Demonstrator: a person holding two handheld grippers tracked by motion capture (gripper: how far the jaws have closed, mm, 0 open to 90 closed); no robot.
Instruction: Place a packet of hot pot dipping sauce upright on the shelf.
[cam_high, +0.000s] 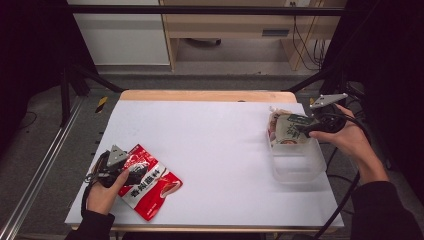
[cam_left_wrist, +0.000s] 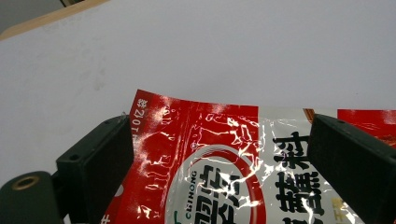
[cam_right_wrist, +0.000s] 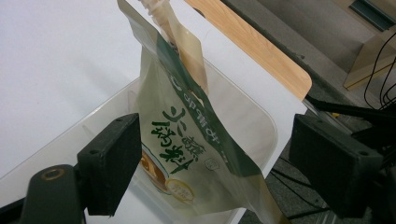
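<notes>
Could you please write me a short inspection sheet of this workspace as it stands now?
Surface: white sheet over a wooden table.
Job's things: red pouch lying flat at front left; green-and-cream pouch leaning in the clear plastic bin at right.
Clutter: nothing seen.
Grippers: left gripper open, jaws either side of the red pouch; right gripper open at the green-and-cream pouch.
Cables: black cable trailing from the right gripper.
Surroundings: wooden furniture, grey floor.

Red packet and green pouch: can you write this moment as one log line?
left gripper: open over red packet | right gripper: open, green pouch in bin
</notes>
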